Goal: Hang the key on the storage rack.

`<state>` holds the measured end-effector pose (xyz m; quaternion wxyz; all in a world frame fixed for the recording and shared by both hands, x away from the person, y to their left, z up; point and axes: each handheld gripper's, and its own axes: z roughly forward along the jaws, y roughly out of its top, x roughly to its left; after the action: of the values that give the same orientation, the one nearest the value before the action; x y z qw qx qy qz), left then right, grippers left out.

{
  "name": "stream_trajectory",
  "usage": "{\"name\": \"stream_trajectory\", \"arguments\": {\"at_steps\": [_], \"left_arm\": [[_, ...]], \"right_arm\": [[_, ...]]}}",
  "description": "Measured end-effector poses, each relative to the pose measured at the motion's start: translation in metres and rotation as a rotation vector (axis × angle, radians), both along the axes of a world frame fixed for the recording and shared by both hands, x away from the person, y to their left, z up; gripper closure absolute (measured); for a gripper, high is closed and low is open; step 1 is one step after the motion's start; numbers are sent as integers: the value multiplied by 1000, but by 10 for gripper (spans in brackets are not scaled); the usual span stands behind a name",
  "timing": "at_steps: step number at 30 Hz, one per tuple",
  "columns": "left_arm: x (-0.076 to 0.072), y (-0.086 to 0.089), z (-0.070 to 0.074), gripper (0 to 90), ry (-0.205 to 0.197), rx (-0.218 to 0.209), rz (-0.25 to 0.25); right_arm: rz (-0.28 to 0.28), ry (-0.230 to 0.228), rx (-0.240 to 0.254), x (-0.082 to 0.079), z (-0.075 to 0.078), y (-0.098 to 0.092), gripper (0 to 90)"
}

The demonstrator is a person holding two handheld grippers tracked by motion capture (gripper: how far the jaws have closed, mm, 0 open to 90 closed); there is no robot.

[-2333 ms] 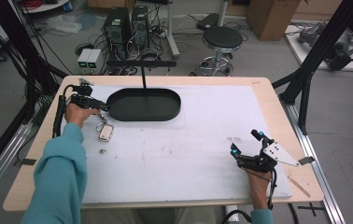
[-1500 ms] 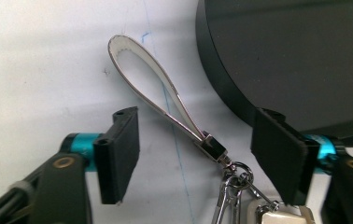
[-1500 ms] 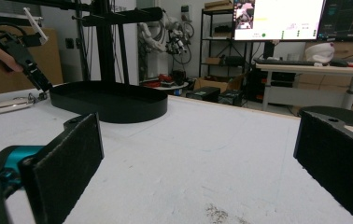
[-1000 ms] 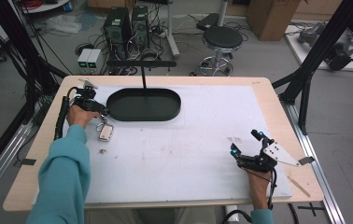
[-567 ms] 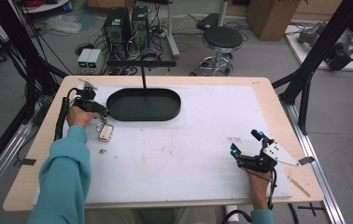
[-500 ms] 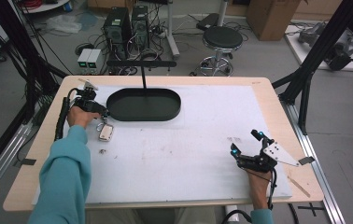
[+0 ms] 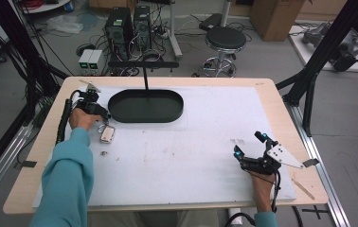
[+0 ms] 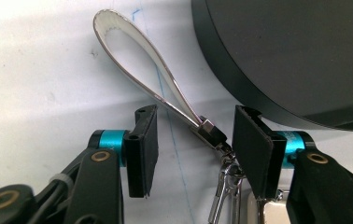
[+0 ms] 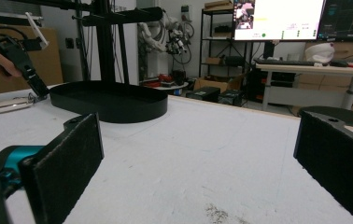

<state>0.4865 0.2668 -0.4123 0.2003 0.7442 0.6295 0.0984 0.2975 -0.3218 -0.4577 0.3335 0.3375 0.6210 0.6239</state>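
At upper left of the high view, the left gripper [image 7: 102, 115] straddles the key fob [image 7: 107, 134] strap's [image 8: 139, 70] metal clasp [image 8: 212, 133], jaws open — limp, light loop, so grip the stiff clasp. The right gripper [image 7: 249, 150] rests open.

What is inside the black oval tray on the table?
Nothing can be seen inside the black oval tray: the high view shows a bare dark floor. The stand's thin black post crosses its far rim and covers a small strip there. The strap loop lies outside, beside the tray.
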Motion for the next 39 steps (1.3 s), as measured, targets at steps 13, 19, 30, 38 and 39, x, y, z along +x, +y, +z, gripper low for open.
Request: {"name": "stream_trajectory", "arguments": {"at_steps": [13,19,30,38,39], "left_arm": [[1,-2,-1,677,23,-18,22],[1,-1,-2,777,39,-30,41],[-1,9,0,813,65,-23,77],[-5,11,6,814,23,4,75],[-6,11,7,814,15,2,82]], "right_arm": [[1,1,4,0,0,0,7],[2,0,3,0,0,0,7],[1,0,2,0,0,0,7],[1,-1,2,0,0,0,7],[1,1,2,0,0,0,7]]}}
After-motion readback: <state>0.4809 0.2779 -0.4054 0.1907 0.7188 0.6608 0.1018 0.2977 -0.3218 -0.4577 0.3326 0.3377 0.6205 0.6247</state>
